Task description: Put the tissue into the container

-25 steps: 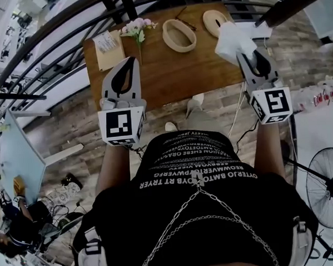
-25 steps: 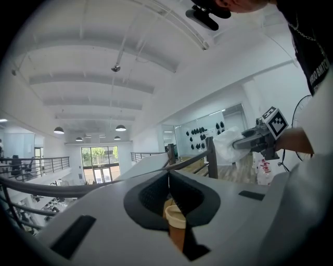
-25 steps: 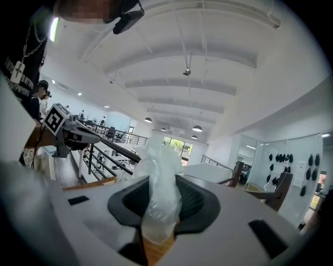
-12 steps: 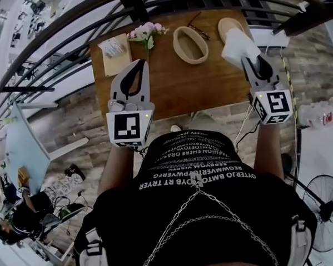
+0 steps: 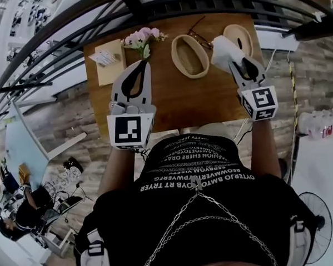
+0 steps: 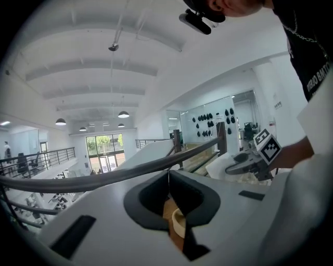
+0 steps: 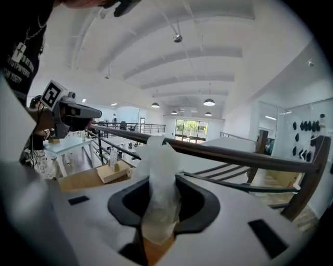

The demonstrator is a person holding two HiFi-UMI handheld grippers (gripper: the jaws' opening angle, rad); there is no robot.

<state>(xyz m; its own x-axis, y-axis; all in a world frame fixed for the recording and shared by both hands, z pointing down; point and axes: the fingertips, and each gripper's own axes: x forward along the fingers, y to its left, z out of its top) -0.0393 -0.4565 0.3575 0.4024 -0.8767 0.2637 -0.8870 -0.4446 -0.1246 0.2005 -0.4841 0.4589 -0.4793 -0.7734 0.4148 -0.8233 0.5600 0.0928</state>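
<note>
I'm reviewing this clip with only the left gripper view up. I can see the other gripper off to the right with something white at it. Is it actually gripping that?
Observer: Yes. The right gripper view shows the right gripper with its jaws closed on the tissue, which sticks up past the tips.
Operator: Where is the container? I only get a sliver past my own jaws.
Observer: In the head view the oval container stands open on the wooden table, beside the held tissue on the left gripper's side.
Operator: Is there anything in it?
Observer: Nothing that I can see. Its floor shows bare, so the tissue is not yet in.
</note>
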